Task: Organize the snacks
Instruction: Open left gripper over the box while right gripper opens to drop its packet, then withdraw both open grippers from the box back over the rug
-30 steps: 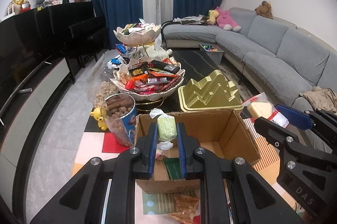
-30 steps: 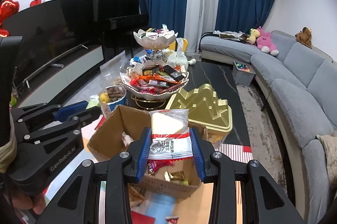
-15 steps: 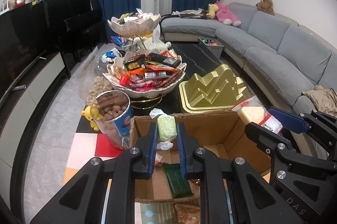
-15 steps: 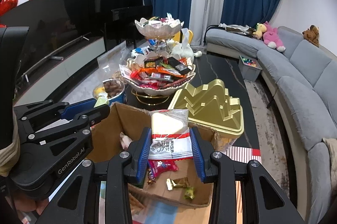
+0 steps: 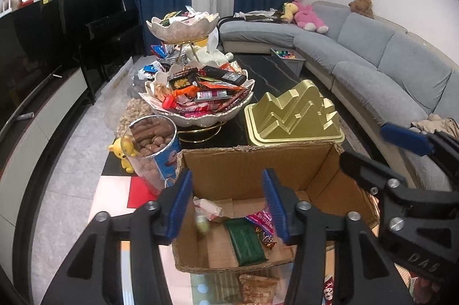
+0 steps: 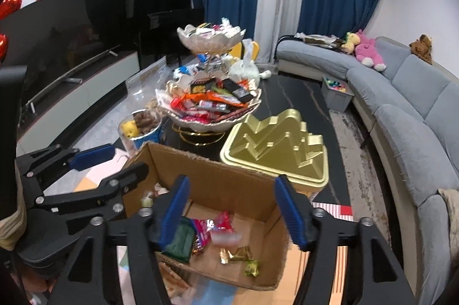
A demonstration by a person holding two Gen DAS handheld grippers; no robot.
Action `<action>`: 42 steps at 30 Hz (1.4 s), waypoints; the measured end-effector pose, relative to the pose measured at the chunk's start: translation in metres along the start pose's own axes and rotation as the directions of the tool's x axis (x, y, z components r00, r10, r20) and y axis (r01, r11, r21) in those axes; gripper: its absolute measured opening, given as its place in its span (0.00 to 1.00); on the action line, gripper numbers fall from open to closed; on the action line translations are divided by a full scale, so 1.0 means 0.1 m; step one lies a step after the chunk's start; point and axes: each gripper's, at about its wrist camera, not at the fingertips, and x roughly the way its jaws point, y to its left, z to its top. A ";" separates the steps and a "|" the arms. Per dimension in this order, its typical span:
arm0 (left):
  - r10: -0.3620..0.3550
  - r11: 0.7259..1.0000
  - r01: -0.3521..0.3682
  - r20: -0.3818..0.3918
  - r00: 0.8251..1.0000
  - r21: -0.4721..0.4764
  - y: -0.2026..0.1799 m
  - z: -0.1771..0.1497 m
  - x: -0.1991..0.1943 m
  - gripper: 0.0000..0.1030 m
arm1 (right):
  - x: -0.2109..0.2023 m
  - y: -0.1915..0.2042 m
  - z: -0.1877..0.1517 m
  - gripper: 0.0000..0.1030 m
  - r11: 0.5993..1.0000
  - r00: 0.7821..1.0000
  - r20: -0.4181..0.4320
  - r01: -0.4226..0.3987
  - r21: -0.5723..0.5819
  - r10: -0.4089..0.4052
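So I've got both grippers parked over the cardboard box (image 5: 252,170) at the near end of the table. Left gripper (image 5: 226,204) has its fingers spread wide with nothing between them, same for the right gripper (image 6: 232,211). A blurry pale green snack (image 5: 201,224) sits low on the box's left side, a blurry white packet (image 6: 225,237) mid-box beside a dark green bar (image 5: 243,243). The tiered snack bowl (image 5: 200,101) stands farther back.

"DAS" on the right tool (image 5: 401,146), snack wrapper print unreadable
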 end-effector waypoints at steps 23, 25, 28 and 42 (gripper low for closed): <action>0.050 0.999 -0.050 0.063 0.997 -0.010 -0.05 -0.07 -0.62 0.70 | -0.63 -0.07 -0.06 0.76 0.998 0.998 0.060 0.034 0.047 -0.036; 0.051 0.999 -0.051 0.070 0.996 -0.011 -0.06 -0.08 -0.68 0.70 | -0.69 -0.06 -0.07 0.76 0.998 0.997 0.068 0.037 0.048 -0.041; 0.053 0.999 -0.053 0.076 0.996 -0.010 -0.07 -0.10 -0.77 0.70 | -0.79 -0.05 -0.09 0.76 0.998 0.996 0.078 0.042 0.054 -0.046; 0.039 0.999 -0.039 0.080 0.996 0.004 -0.21 -0.38 -1.02 0.74 | -1.13 -0.09 -0.35 0.79 0.995 0.993 0.092 0.065 0.080 -0.072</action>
